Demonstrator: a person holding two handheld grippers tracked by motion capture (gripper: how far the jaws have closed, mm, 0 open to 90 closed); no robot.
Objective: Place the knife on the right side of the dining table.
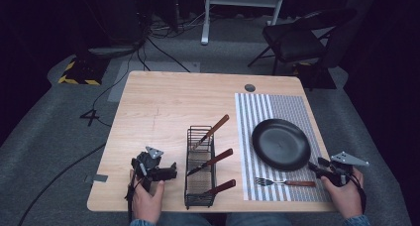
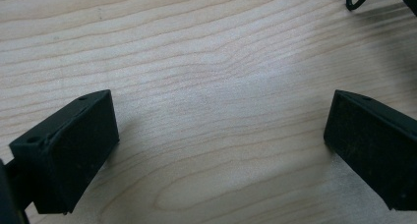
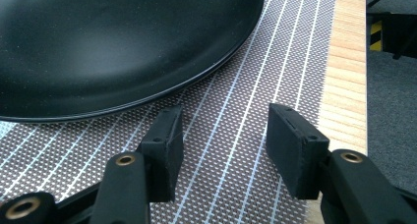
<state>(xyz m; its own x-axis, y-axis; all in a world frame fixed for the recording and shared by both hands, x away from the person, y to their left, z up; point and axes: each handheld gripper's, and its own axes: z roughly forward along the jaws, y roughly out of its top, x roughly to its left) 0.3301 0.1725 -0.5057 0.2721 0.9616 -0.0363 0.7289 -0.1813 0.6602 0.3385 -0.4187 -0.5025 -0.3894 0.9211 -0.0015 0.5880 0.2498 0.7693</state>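
Looking down: fork (image 1: 286, 182) laid below plate (image 1: 281, 143), three knives waiting in rack (image 1: 199, 167). Left gripper (image 2: 221, 135): spread wide, bare table (image 2: 206, 62) between fingers. Right gripper (image 3: 223, 140): parted, empty, plate just beyond fingertips, placemat (image 3: 236, 116) beneath.

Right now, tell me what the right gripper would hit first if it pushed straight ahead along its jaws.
Most likely the round black plate: the right gripper, jaws open over the striped woven placemat, points at its near rim. The jaws sit slightly right of the plate's bulk, so contact might be glancing.
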